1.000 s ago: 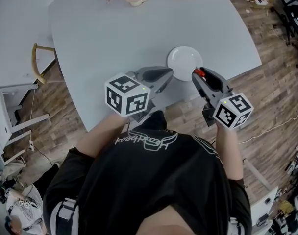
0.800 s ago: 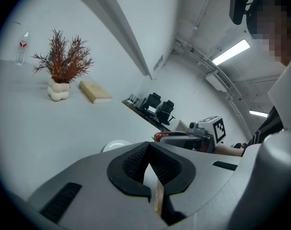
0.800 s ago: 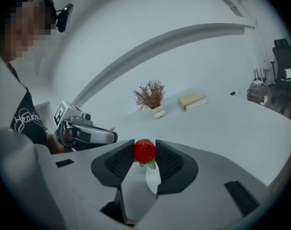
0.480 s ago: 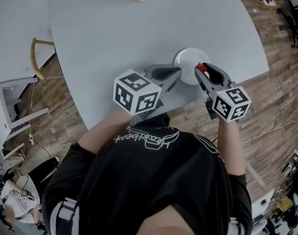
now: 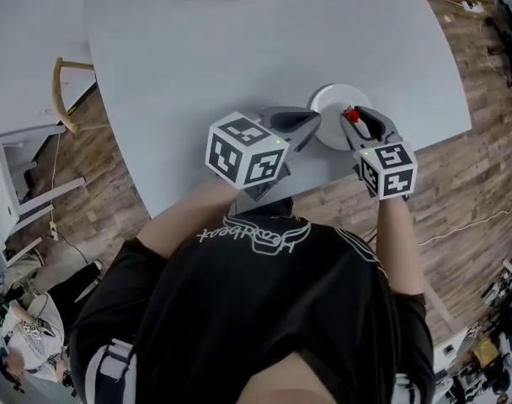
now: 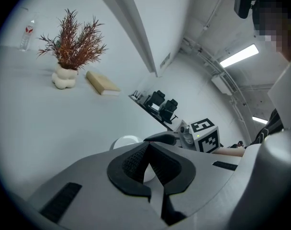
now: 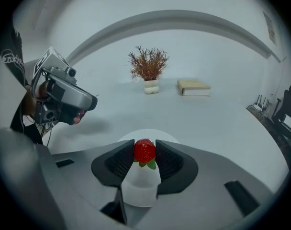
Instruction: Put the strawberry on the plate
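Note:
A red strawberry (image 7: 144, 152) with green leaves sits pinched between the pads of my right gripper (image 7: 144, 146). The gripper is shut on it above the near rim of the small white plate (image 7: 136, 135). In the head view the strawberry (image 5: 350, 116) shows at the right gripper's tip (image 5: 352, 120), over the plate's (image 5: 333, 99) near edge. My left gripper (image 5: 312, 126) hovers just left of the plate, its jaws shut on nothing. In the left gripper view its tips (image 6: 148, 145) meet, with the plate (image 6: 124, 141) just beyond them.
The plate lies near the front right edge of a pale grey table (image 5: 197, 49). A white vase of dried plants (image 7: 149, 71) and a book (image 7: 194, 87) stand at the far side. A water bottle (image 6: 26, 31) is far off. A chair (image 5: 64, 101) stands left of the table.
Both grippers have moved forward towards the plate. The right one carried the strawberry from beside the plate's near right edge to over its rim.

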Motion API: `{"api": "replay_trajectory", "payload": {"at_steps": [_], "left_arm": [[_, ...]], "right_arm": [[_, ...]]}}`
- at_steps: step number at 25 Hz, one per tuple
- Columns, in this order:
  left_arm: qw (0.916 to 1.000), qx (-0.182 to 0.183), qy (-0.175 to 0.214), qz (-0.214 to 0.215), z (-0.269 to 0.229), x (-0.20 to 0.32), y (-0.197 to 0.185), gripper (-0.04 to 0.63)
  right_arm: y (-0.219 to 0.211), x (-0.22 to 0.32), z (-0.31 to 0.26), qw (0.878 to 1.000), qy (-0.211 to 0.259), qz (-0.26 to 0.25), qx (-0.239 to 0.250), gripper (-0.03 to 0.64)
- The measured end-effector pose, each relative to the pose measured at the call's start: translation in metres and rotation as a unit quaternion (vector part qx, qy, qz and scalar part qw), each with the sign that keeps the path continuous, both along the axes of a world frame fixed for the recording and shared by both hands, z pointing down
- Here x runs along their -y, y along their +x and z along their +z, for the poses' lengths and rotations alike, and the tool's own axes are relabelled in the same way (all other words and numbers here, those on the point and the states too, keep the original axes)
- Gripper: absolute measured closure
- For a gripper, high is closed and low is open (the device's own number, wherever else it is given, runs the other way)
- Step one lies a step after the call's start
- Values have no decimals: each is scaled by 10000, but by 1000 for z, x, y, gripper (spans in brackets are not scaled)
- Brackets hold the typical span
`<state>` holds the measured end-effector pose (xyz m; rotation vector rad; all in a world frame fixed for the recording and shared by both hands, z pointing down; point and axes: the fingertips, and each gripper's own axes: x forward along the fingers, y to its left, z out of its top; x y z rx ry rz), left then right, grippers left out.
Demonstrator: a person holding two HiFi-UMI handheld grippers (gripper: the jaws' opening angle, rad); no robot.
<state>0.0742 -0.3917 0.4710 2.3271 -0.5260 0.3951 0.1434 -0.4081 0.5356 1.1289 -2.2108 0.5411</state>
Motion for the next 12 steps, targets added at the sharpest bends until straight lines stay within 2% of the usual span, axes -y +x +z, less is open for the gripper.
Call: {"api": "replay_trajectory", "payload": {"at_steps": [5, 12], "left_arm": [[9998, 57, -178, -10, 12, 0, -5, 589], [9997, 70, -238, -22, 19, 5, -6, 589]], "right_arm": [[1, 4, 16, 9994, -146, -34, -298, 486], [0, 7, 24, 9984, -172, -115, -529, 486]]}}
